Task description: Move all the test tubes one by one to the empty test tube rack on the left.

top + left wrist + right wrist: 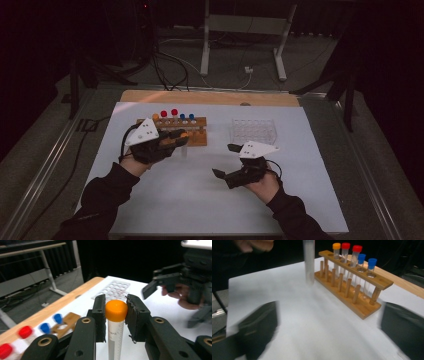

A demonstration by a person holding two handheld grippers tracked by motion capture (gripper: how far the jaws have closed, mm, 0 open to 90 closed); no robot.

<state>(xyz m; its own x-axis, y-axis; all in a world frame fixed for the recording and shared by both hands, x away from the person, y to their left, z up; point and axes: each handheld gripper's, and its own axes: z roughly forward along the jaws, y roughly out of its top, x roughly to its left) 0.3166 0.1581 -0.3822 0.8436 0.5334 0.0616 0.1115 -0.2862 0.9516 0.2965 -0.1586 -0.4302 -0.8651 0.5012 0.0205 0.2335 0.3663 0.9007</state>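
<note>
Your left gripper (115, 315) is clamped on the orange-capped tube (115, 332), its pads pressing the tube just under the cap from both sides. The tube's long axis runs straight up and down between the jaws: cap at the top, level with the pad tips, body hanging below them toward the white table (162, 307). In the high view the same left gripper (181, 136) sits just in front of the wooden rack (199, 135), and the tube is mostly hidden there; you see little more than the orange cap at the jaw tips.

Your right gripper (329, 325) has its jaws spread wide with nothing between them, one blurred black jaw at each lower corner of its own view. That view gives you what the left one cannot: the tube's clear lower body (309, 265) hanging upright, clear of the table, just beside the near end of the rack (352, 287), which holds one orange-, two red- and two blue-capped tubes. The left gripper view shows the right gripper (160, 282) beyond the tube, and the clear plastic rack (112, 290) past the jaw tips.
</note>
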